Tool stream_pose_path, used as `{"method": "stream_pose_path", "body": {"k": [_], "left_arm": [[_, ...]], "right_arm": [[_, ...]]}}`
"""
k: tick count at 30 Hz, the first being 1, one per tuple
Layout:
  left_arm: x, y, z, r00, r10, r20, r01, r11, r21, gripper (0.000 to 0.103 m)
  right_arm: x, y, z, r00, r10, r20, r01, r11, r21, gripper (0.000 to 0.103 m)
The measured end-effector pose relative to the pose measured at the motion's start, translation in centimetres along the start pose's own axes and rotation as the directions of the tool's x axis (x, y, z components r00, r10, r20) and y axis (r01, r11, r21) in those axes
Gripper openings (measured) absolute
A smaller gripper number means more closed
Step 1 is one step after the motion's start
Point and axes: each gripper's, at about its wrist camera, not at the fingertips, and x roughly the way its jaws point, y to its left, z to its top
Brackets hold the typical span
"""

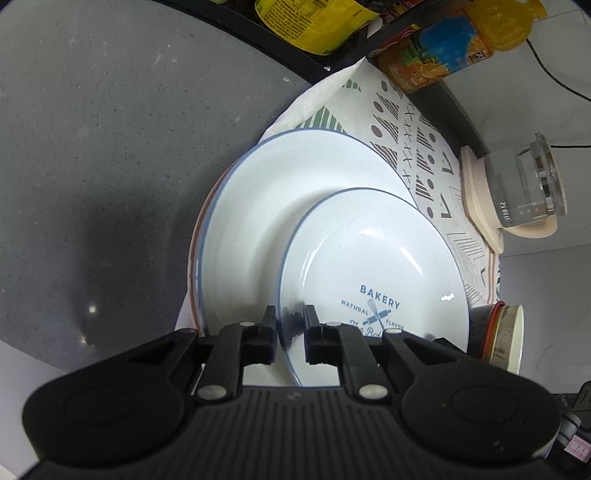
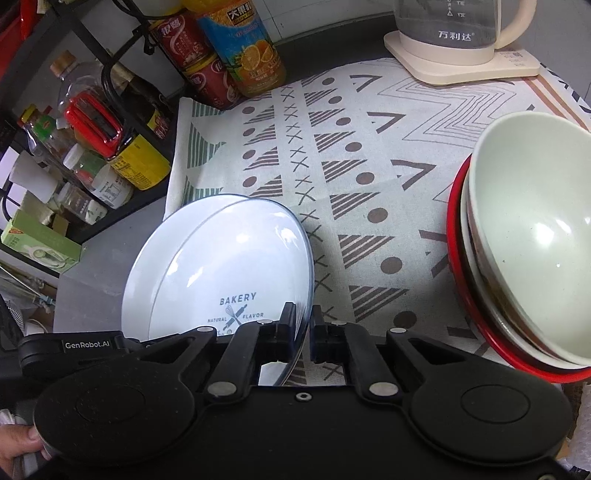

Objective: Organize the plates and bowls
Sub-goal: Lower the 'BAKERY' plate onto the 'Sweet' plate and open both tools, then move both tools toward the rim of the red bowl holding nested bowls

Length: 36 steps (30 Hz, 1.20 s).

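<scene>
Clearly, both tongs pinch the "BAKERY" plate (image 1: 373, 266).

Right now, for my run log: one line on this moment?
left gripper: shut on BAKERY plate | right gripper: shut on it | bowl stack: untouched

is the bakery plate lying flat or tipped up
Tipped up. The bakery plate stands tilted over the larger white plate, its rim pinched by the right tool and the left tool.

Kettle (image 2: 454, 33) top cut off; plate (image 1: 369, 266) lettering partly hidden.
</scene>
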Motion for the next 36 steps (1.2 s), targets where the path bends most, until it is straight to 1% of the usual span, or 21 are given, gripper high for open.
{"method": "stream_pose_path", "body": {"k": [3, 7, 9, 12, 14, 15, 17, 20, 25, 28, 32, 36], "left_arm": [[-0.1, -0.3, 0.3, 1.0, 0.029, -0.008, -0.029, 0.999, 0.015, 0.012], [-0.5, -0.5, 0.8, 0.999, 0.042, -0.006, -0.042, 0.999, 0.022, 0.013], [-1.0, -0.5, 1.1, 0.999, 0.053, 0.005, -0.053, 0.998, 0.031, 0.015], [-2.4, -0.9, 1.4, 0.997, 0.064, 0.05, -0.067, 0.997, 0.046, 0.023], [-3.4, -1.3, 1.5, 0.994, 0.07, 0.088, -0.076, 0.995, 0.067, 0.033], [-3.9, -1.5, 1.6, 0.992, 0.072, 0.108, -0.081, 0.994, 0.078, 0.035], [-4.7, -1.7, 1.6, 0.986, 0.079, 0.147, -0.094, 0.991, 0.098, 0.046], [-5.0, -1.6, 1.7, 0.977, 0.104, 0.184, -0.126, 0.985, 0.114, 0.052], [-3.9, -0.5, 1.9, 0.98, 0.129, 0.153, -0.144, 0.985, 0.091, 0.053], [-3.2, -0.2, 1.8, 0.98, 0.142, 0.141, -0.155, 0.984, 0.085, 0.053], [-2.6, -0.2, 1.7, 0.976, 0.161, 0.149, -0.175, 0.98, 0.089, 0.053], [-2.1, 0.0, 1.8, 0.974, 0.17, 0.149, -0.184, 0.98, 0.081, 0.053]], "right_arm": [[0.3, 0.0, -0.1, 1.0, -0.003, 0.0, 0.003, 1.0, -0.001, 0.007], [0.4, -0.1, -0.2, 1.0, 0.0, 0.001, 0.0, 1.0, 0.002, 0.007], [0.4, -0.1, -0.2, 1.0, -0.003, 0.004, 0.003, 1.0, -0.003, 0.007], [0.6, 0.0, -0.2, 1.0, -0.009, 0.008, 0.009, 1.0, -0.005, 0.007], [0.7, 0.1, -0.3, 1.0, -0.015, 0.009, 0.015, 1.0, -0.01, 0.008], [0.8, 0.2, -0.3, 1.0, -0.02, 0.012, 0.021, 1.0, -0.013, 0.008], [0.9, 0.4, -0.4, 0.999, -0.031, 0.018, 0.032, 0.999, -0.023, 0.008], [1.2, 0.5, -0.5, 0.999, -0.037, 0.019, 0.037, 0.999, -0.027, 0.009], [1.6, 0.9, -0.6, 0.998, -0.054, 0.027, 0.055, 0.997, -0.052, 0.01], [1.8, 0.9, -0.5, 0.998, -0.057, 0.023, 0.058, 0.997, -0.052, 0.013], [2.0, 0.9, -0.5, 0.998, -0.064, 0.02, 0.065, 0.996, -0.057, 0.02], [2.3, 0.8, -0.4, 0.998, -0.061, 0.014, 0.062, 0.996, -0.058, 0.022]]}}
